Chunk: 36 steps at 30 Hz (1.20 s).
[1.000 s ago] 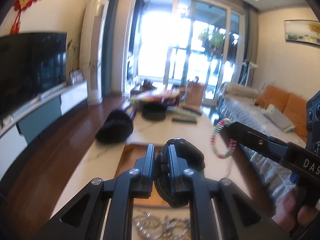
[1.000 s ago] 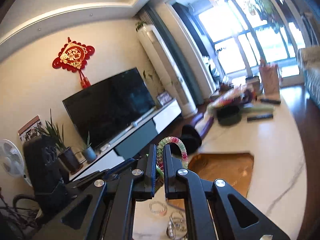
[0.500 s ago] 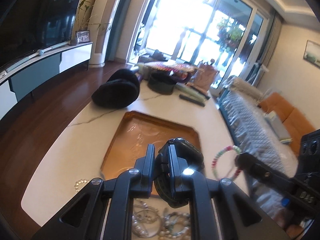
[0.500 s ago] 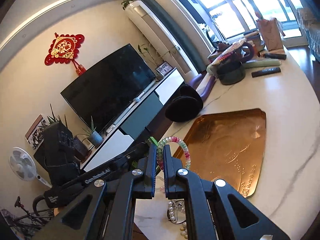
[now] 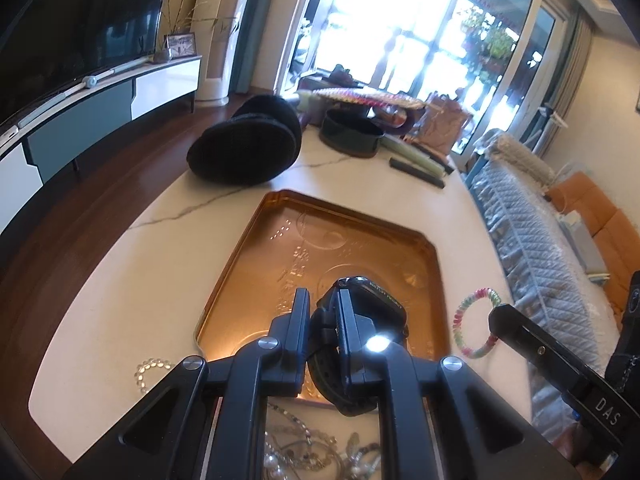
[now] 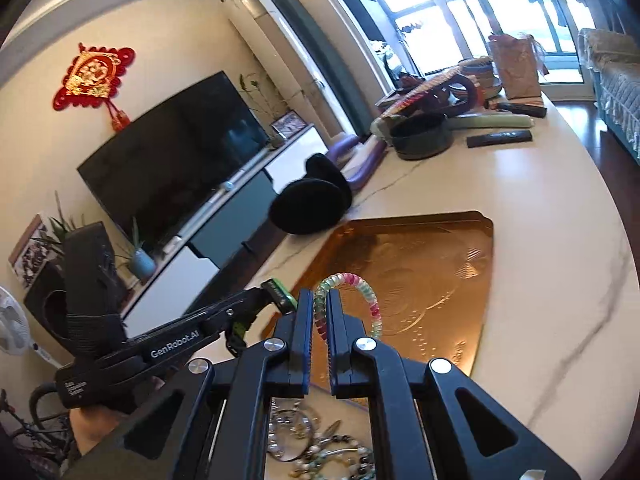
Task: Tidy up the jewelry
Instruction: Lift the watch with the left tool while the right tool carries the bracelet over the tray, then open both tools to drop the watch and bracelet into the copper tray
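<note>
My left gripper (image 5: pixel 323 300) is shut on a black wristwatch (image 5: pixel 370 308), held over the near part of a copper-coloured tray (image 5: pixel 280 236) on the white marble table. My right gripper (image 6: pixel 320 300) is shut on a pastel beaded bracelet (image 6: pixel 370 300), which hangs above the tray's (image 6: pixel 440 264) near left corner. In the left wrist view the same bracelet (image 5: pixel 468 328) shows at the tip of the right gripper (image 5: pixel 496 314), just right of the tray. The left gripper (image 6: pixel 280 290) appears in the right wrist view too, with a green-edged part of the watch at its tip.
A pile of loose jewelry (image 5: pixel 312 452) (image 6: pixel 320 444) lies at the table's near edge, with a pearl bracelet (image 5: pixel 150 368) to the left. Black earmuffs (image 5: pixel 248 148), a dark round box (image 5: pixel 350 134) and remotes (image 5: pixel 416 170) sit beyond the tray. A sofa (image 5: pixel 540 272) runs along the right.
Both grippers have come down and tipped toward the table, each keeping its piece. The tray now fills far more of both views, and the jewelry pile has come into sight below.
</note>
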Each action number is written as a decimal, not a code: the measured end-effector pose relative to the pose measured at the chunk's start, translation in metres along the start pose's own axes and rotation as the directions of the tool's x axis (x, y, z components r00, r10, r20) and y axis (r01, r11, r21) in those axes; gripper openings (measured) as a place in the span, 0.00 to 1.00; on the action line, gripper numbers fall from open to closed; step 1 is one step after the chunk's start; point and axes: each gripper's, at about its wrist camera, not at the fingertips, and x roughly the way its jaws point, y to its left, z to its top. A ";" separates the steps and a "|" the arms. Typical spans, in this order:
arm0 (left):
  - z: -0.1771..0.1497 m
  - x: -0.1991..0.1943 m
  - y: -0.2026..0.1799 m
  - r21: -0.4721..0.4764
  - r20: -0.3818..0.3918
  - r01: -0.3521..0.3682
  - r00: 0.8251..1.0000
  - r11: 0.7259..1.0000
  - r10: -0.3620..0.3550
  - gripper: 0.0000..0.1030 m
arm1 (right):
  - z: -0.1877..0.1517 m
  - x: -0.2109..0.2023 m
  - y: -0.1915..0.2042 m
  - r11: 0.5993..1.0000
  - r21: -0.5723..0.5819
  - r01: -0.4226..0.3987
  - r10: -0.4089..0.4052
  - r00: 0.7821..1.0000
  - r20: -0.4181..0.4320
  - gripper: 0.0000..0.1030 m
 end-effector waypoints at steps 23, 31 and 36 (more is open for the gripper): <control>0.003 0.092 0.015 -0.011 -0.101 -0.029 0.994 1.000 0.028 0.13 | -0.008 0.091 -0.031 0.967 -0.114 0.230 -0.245 0.959 -0.142 0.06; 0.005 0.048 0.011 0.027 -0.055 -0.036 0.998 0.999 0.038 0.88 | -0.013 0.065 -0.024 0.977 -0.116 0.178 -0.193 0.972 -0.134 0.69; -0.004 0.000 0.017 0.074 -0.030 -0.052 0.998 0.996 0.055 0.88 | -0.011 0.034 -0.008 0.985 -0.120 0.123 -0.136 0.985 -0.108 0.69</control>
